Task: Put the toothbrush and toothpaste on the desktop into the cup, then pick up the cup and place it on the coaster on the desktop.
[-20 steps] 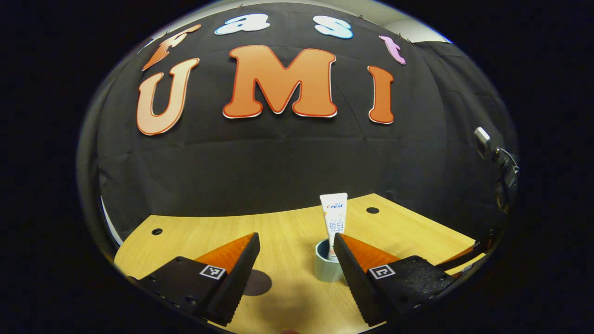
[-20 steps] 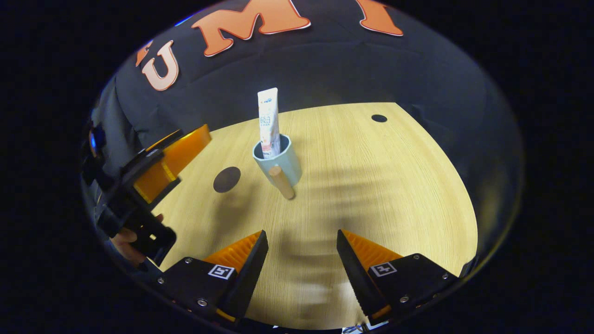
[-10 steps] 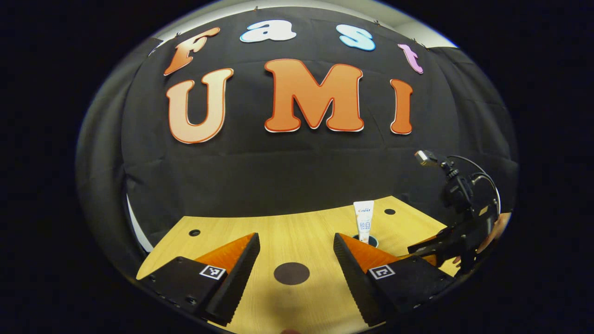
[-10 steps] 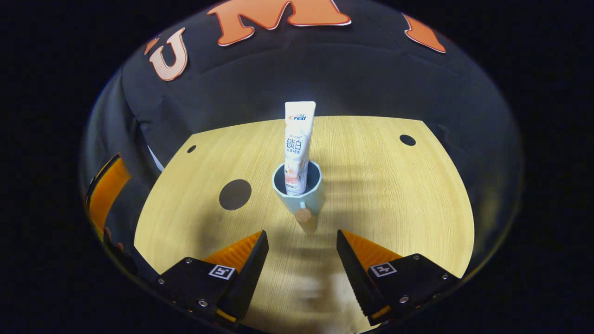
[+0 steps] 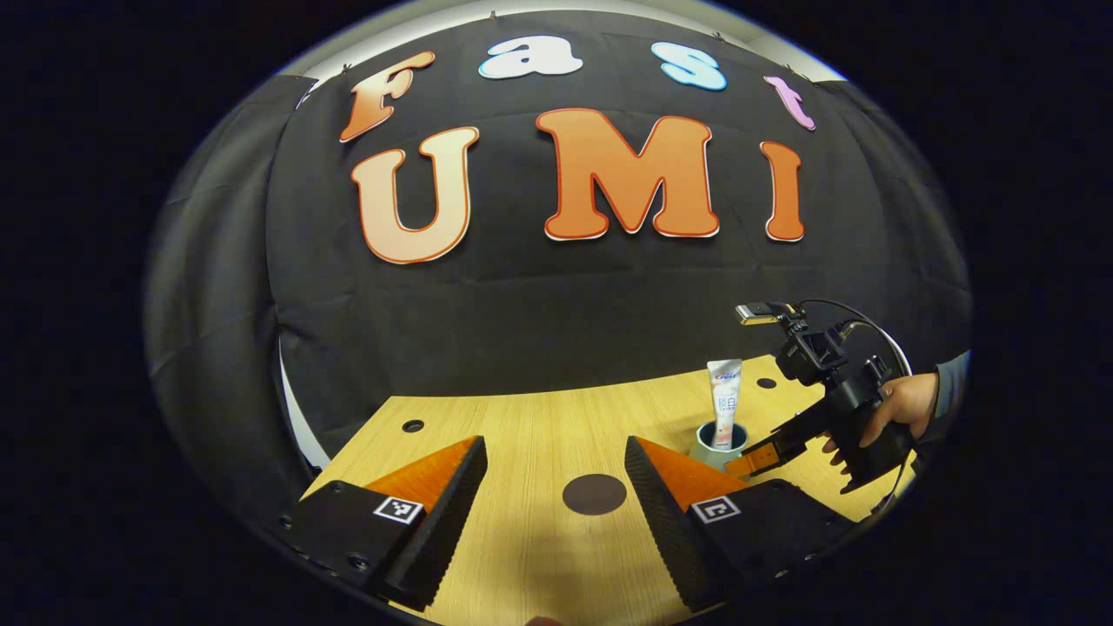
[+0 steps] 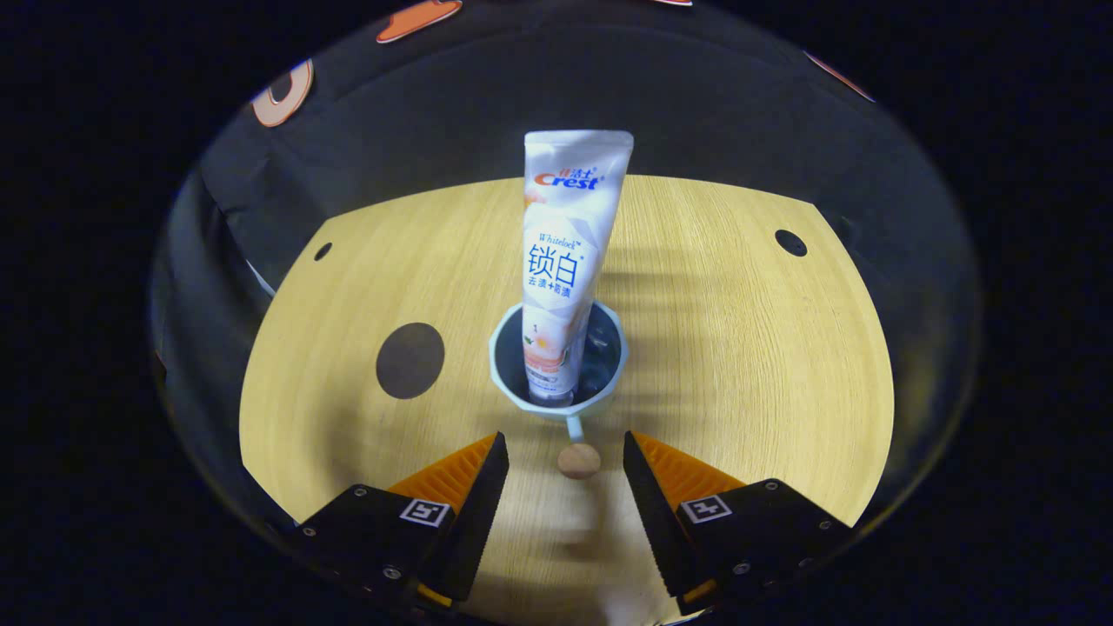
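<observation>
Wood-grain worktop (image 5: 522, 426) fills the lower part of the left gripper view, with the left claw (image 5: 554, 487) held above it, its fingers spread wide apart and nothing between them. A dark round coaster (image 5: 594, 494) lies flat on the worktop just ahead, seen in the gap between the fingers. Farther off to the right stands the pale blue cup (image 5: 720, 439) with the toothpaste (image 5: 723, 402) upright in it, its flat end up. Just beside the cup on its right is the right claw (image 5: 758, 452), held by a person's hand (image 5: 896, 410) in a blue-grey sleeve.

Pale wood also carries everything in the right gripper view. The right claw (image 6: 557, 487) is open, its fingers apart on either side of the cup's wooden handle knob (image 6: 578, 460), not touching it. The cup (image 6: 557, 361) stands on the worktop (image 6: 739, 348) just ahead, and the toothpaste (image 6: 565, 261) leans slightly inside it, cap end down. Whether a toothbrush is inside I cannot tell. The coaster (image 6: 409, 360) lies to the cup's left, apart from it.
</observation>
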`<state>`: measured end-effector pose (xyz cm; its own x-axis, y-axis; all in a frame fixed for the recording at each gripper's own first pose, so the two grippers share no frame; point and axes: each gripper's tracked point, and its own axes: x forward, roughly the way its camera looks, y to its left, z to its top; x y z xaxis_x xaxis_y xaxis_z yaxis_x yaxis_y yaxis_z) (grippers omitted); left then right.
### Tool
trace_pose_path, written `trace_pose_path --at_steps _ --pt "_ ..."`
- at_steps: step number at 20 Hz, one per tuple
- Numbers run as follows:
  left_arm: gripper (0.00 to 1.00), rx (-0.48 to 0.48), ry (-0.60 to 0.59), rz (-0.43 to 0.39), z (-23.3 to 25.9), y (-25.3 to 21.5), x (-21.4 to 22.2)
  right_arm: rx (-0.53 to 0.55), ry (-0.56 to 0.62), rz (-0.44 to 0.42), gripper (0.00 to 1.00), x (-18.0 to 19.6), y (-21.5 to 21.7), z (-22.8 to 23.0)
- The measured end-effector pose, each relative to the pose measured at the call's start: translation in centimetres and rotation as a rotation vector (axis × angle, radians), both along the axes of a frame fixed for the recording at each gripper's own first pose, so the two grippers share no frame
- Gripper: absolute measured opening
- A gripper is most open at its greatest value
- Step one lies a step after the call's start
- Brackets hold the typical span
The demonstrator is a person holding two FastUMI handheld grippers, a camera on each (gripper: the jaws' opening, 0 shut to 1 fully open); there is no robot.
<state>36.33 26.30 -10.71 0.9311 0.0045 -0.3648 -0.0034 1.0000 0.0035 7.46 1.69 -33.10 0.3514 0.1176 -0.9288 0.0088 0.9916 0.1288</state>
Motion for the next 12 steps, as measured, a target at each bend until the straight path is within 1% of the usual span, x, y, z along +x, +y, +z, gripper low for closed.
trace_pose_path --at_steps 2,3,4,5,6,7,8,9,10,12 --pt "0.96 0.0 0.023 0.01 -0.6 0.7 0.1 -0.014 0.055 0.009 0.76 0.0 -0.2 -0.9" --pt "0.96 -0.003 0.032 0.014 -0.9 0.8 0.1 -0.012 0.072 0.009 0.68 0.1 -0.2 -1.1" --pt "0.96 -0.008 0.042 0.018 -1.1 0.9 0.2 -0.014 0.084 0.007 0.7 0.2 -0.2 -1.3" --pt "0.96 -0.012 0.053 0.023 -1.5 1.0 0.1 -0.017 0.087 0.0 0.63 0.4 -0.3 -1.5" --pt "0.96 -0.019 0.064 0.026 -1.8 0.9 0.2 -0.019 0.09 -0.009 0.6 0.5 -0.2 -1.8" --pt "0.96 -0.024 0.076 0.028 -2.2 0.8 0.2 -0.012 0.099 -0.011 0.51 0.4 0.0 -1.9" --pt "0.96 -0.031 0.085 0.028 -2.4 0.7 0.2 -0.022 0.098 -0.009 0.44 0.4 -0.2 -1.9" --pt "0.96 -0.037 0.09 0.027 -2.5 0.5 0.0 -0.028 0.089 -0.004 0.33 0.5 -0.1 -1.8" --pt "0.96 -0.039 0.094 0.026 -2.5 0.4 0.0 -0.043 0.076 0.01 0.29 0.6 0.1 -1.9" --pt "0.96 -0.043 0.101 0.022 -2.6 0.2 -0.2 -0.059 0.062 0.023 0.25 0.5 0.2 -1.6"
